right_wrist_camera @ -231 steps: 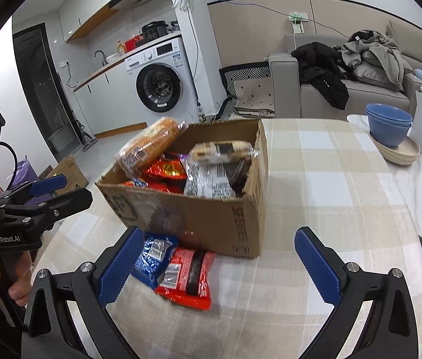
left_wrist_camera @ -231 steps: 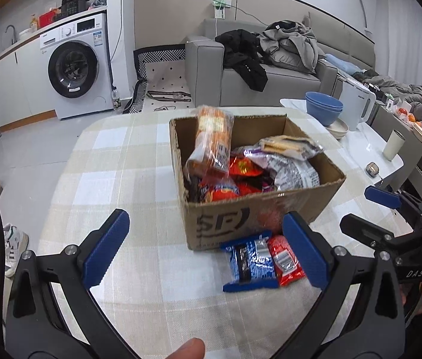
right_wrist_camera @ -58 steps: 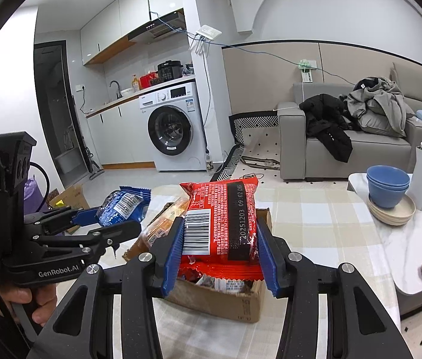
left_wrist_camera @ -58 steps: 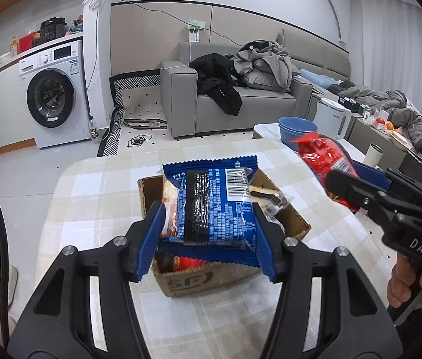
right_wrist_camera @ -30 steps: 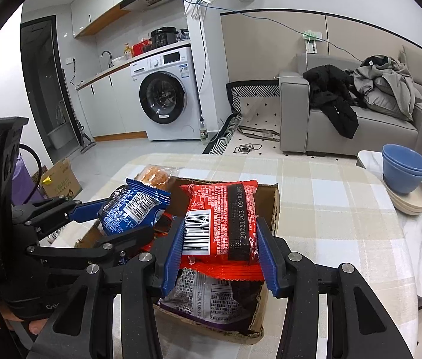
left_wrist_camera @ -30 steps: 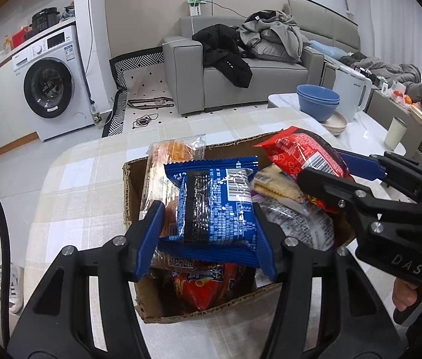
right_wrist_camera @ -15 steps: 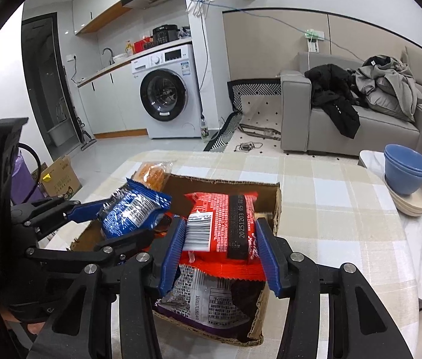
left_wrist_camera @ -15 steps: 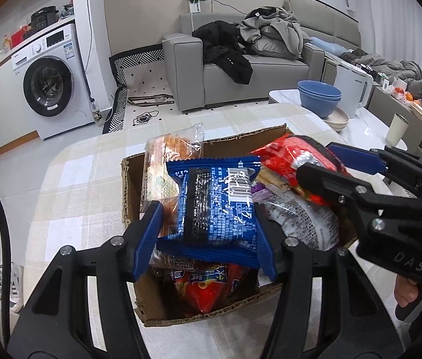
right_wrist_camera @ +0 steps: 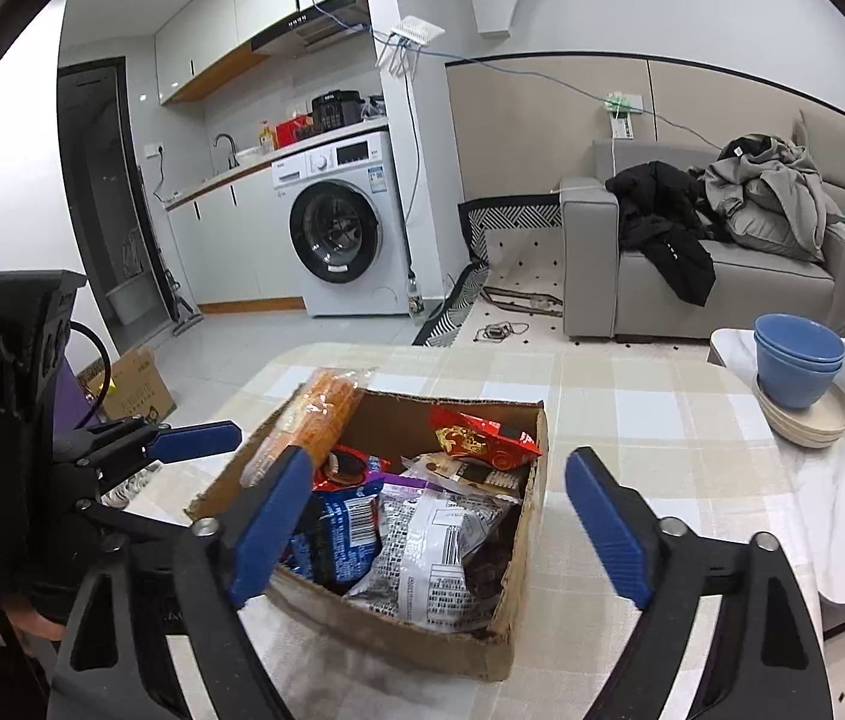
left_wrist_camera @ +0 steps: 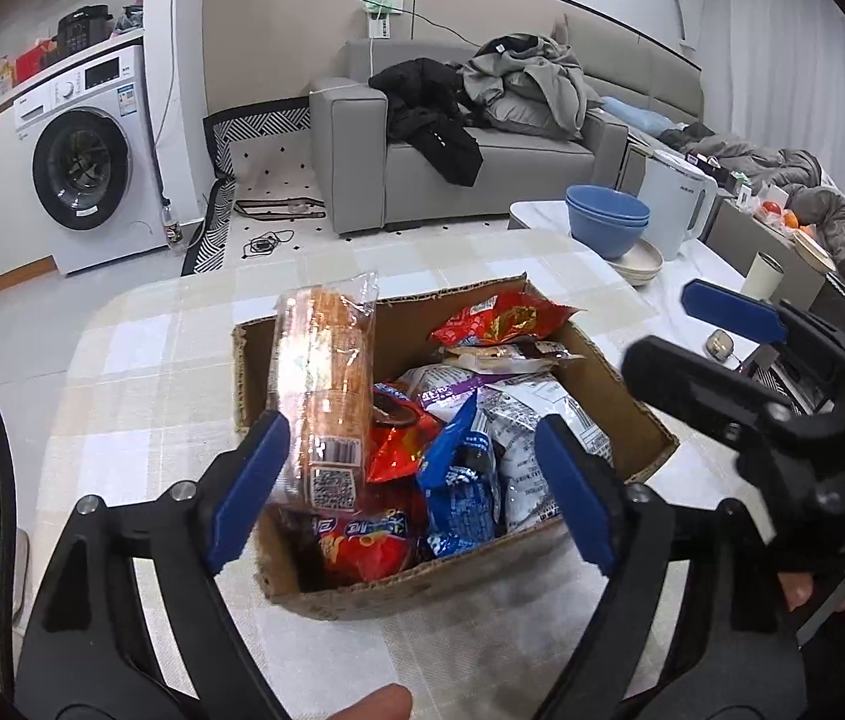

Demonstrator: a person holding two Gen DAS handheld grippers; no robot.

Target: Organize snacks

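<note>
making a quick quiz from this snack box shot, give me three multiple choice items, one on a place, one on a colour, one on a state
1. Where does the blue snack pack lie?
A. on the tablecloth in front of the box
B. inside the cardboard box
C. on the sofa

2. What colour are the stacked bowls on the side table?
A. blue
B. green
C. white

3. How do the two grippers stand?
A. both shut on snack packs
B. left open, right shut
C. both open and holding nothing

Answers:
1 B: the blue snack pack sits among other packs inside the cardboard box.
2 A: the stacked bowls are blue.
3 C: the left gripper and the right gripper each show their blue pads spread wide, with no pack clamped between them.
</note>
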